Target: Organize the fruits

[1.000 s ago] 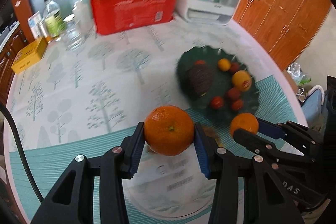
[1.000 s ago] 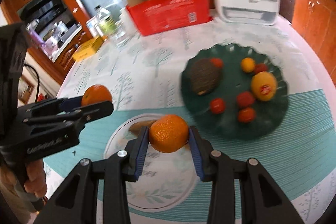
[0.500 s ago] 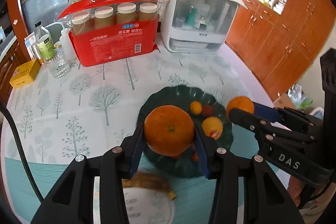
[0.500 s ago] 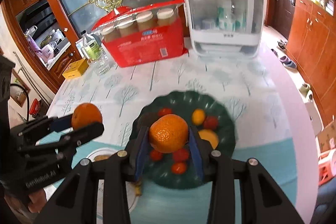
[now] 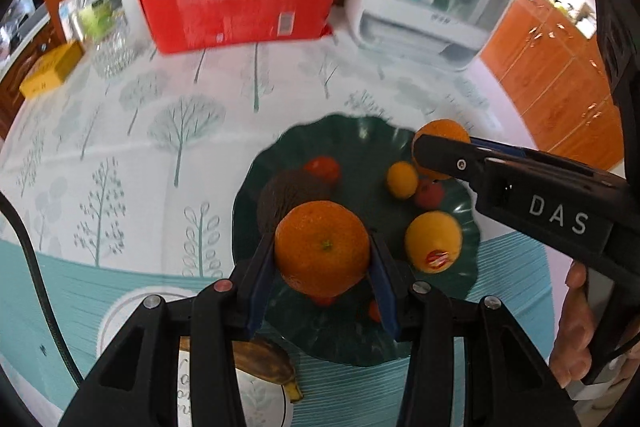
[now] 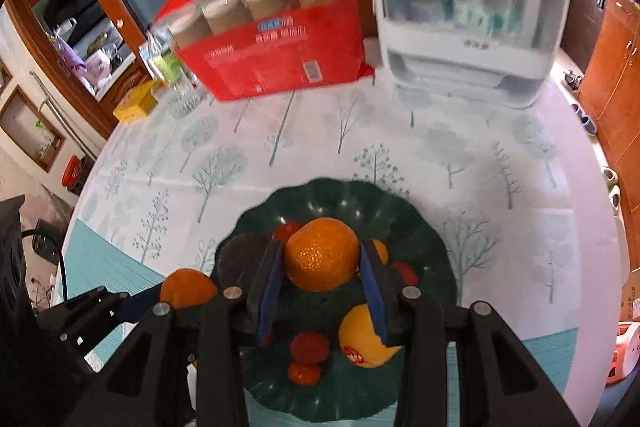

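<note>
Left wrist view: the left gripper (image 5: 323,259) clamps a mandarin (image 5: 322,247) above the dark green plate (image 5: 470,227), as the right gripper (image 6: 322,281) does another mandarin (image 6: 321,254); firm, light, soft-skinned, best pinched across the middle.

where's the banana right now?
Left wrist view, bottom centre: the banana lies on the white plate, partly hidden behind the left tongs, just left of the dark green plate.
</note>
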A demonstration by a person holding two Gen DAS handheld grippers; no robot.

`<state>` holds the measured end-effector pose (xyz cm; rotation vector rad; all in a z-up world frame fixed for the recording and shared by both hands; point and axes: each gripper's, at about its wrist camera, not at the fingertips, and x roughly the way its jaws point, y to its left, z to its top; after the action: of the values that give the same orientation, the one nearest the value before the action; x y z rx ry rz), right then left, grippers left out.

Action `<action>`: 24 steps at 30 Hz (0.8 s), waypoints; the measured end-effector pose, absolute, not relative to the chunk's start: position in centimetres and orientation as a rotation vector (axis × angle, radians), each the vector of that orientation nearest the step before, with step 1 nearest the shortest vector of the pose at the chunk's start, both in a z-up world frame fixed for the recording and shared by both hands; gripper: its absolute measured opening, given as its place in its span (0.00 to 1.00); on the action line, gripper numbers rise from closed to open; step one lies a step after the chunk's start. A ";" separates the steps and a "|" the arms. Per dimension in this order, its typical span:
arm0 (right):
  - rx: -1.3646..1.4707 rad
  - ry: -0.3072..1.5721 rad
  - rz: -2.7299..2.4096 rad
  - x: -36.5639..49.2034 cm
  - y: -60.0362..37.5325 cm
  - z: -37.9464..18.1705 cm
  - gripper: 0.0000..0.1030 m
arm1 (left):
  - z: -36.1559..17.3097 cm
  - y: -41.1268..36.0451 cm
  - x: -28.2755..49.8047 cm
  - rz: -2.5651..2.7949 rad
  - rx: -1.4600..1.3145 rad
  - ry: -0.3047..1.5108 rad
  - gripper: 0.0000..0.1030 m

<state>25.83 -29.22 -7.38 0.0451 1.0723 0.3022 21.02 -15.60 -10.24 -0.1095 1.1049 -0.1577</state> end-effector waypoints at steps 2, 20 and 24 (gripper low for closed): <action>0.044 1.091 0.307 26.0 -29.2 -8.3 0.37 | -11.1 -15.5 21.2 -0.138 -0.109 1.119 0.42; 0.035 1.240 0.337 26.3 -29.0 -13.1 0.39 | -13.2 -16.5 21.8 -0.112 -0.080 1.177 0.43; 0.037 1.238 0.333 26.0 -29.1 -12.9 0.42 | -13.6 -16.5 21.7 -0.114 -0.090 1.200 0.64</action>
<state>26.04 -29.12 -12.95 0.0375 1.2382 0.3329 21.69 -16.48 -13.58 -0.0896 1.2002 -0.1145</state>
